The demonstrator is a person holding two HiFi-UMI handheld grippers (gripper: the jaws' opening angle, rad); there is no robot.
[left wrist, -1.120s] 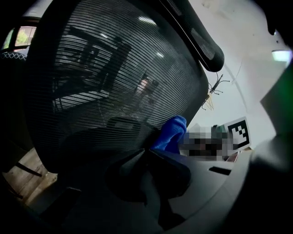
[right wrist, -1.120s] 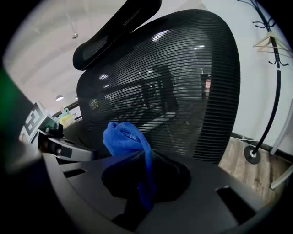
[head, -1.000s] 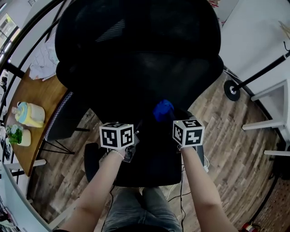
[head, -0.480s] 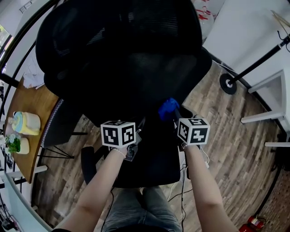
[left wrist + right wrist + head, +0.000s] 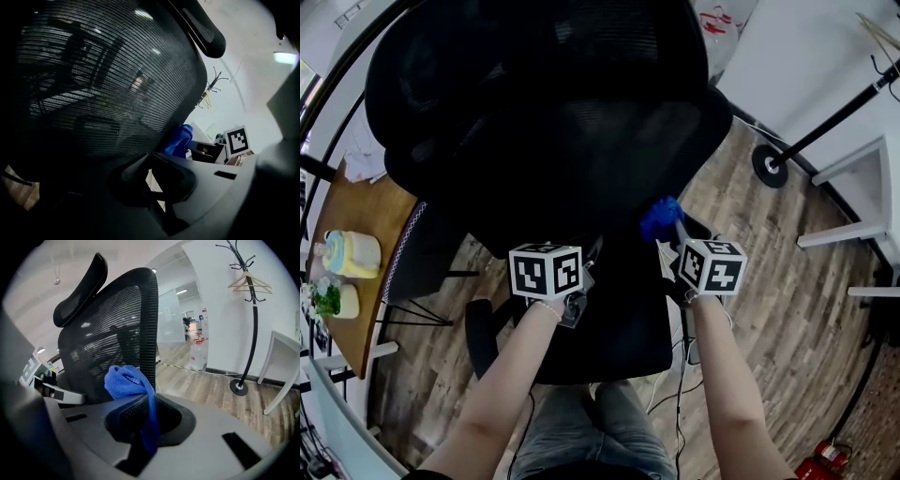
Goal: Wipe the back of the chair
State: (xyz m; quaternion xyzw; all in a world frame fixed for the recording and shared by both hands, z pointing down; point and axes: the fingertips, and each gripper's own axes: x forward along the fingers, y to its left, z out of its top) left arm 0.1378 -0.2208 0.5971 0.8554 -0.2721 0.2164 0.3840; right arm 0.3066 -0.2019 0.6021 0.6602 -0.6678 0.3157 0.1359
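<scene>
A black mesh office chair fills the head view, with its back [image 5: 581,141] turned toward me. My right gripper [image 5: 672,232] is shut on a bunched blue cloth [image 5: 660,217], which sits low at the right edge of the chair back. In the right gripper view, the cloth [image 5: 127,380] is pinched in the right gripper [image 5: 147,401] against the mesh back [image 5: 117,343], below the headrest [image 5: 79,291]. My left gripper [image 5: 151,155] is shut with nothing in it, close to the mesh [image 5: 93,79]. The cloth [image 5: 178,139] shows at its right.
A coat rack [image 5: 251,310] stands on the wooden floor to the right, its base [image 5: 766,166] near the chair. A white desk [image 5: 281,362] is beyond it. A wooden table [image 5: 366,234] with a small plant and a pastel container sits at left. The person's legs are below.
The right gripper has carried the blue cloth rightward along the lower chair back to its right edge. The left gripper has barely moved.
</scene>
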